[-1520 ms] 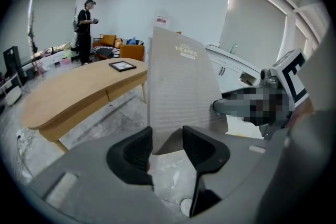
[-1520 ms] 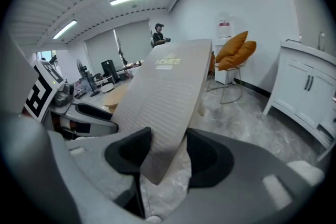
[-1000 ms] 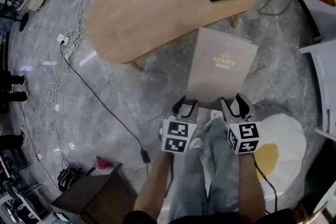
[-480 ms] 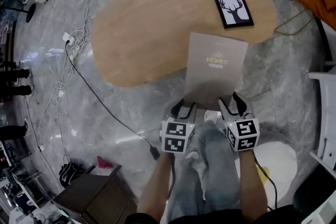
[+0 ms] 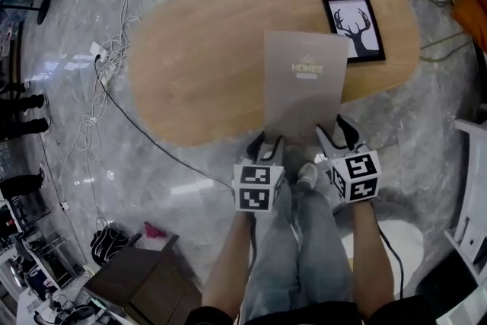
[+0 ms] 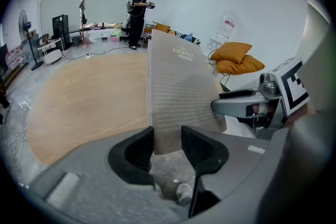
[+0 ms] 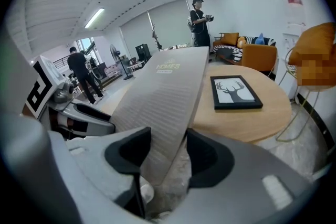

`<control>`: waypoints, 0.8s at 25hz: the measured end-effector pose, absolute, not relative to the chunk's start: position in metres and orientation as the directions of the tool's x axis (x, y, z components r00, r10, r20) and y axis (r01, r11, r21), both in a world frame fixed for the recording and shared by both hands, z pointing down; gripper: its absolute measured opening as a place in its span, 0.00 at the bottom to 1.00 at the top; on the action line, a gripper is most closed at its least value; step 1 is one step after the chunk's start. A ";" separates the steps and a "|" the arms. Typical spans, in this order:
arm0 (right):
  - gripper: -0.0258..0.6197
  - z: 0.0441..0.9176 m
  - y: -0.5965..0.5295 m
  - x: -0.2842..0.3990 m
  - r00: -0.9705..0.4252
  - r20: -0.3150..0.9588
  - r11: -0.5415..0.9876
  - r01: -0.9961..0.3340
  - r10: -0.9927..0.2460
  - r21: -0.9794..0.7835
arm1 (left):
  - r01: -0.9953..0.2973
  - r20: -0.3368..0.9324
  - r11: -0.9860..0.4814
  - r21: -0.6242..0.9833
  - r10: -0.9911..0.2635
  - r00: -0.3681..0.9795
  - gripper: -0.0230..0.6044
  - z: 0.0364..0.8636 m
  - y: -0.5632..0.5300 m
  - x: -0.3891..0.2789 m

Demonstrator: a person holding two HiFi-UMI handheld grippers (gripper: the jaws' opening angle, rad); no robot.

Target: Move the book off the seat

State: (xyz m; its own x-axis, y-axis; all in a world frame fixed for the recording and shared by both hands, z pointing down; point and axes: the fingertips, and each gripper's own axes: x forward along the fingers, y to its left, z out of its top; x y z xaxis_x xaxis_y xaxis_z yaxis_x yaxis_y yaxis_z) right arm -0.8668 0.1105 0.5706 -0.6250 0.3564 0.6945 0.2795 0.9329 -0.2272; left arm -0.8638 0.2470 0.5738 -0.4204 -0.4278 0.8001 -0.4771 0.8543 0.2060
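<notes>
Tabletop deer picture (image 7: 234,93) beside the book (image 7: 160,107) escapes the left gripper view

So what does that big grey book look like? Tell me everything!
The book is big, thin and closed. Its greyish-beige cover looks finely ribbed, like cloth or textured card, with pale lettering reading HOMES near the far end. It is held out in the air over the wooden table, with its far end reaching over the tabletop. The left gripper pinches its near left corner and the right gripper pinches its near right corner. Nothing else seems to touch it.
</notes>
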 end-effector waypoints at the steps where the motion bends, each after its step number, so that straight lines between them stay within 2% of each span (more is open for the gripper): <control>1: 0.37 0.570 0.113 -0.876 -0.623 0.696 0.932 0.281 0.358 -0.228 | -0.475 0.804 0.856 0.203 -0.423 -0.418 0.31 0.572 0.249 -0.872; 12: 0.37 0.588 0.141 -0.999 -0.607 0.706 0.930 0.268 0.366 -0.252 | -0.438 0.820 0.872 0.221 -0.409 -0.401 0.30 0.587 0.277 -0.989; 20: 0.36 0.607 0.151 -1.052 -0.576 0.739 0.937 0.229 0.349 -0.264 | -0.422 0.810 0.854 0.306 -0.466 -0.356 0.31 0.605 0.285 -1.042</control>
State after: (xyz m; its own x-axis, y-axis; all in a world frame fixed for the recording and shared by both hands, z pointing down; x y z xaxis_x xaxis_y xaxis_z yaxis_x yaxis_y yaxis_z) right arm -1.0522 0.1510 0.6073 -0.5762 0.3487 0.7392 0.2291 0.9371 -0.2635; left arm -1.0417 0.2847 0.6047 -0.3559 -0.4663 0.8099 -0.4215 0.8535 0.3062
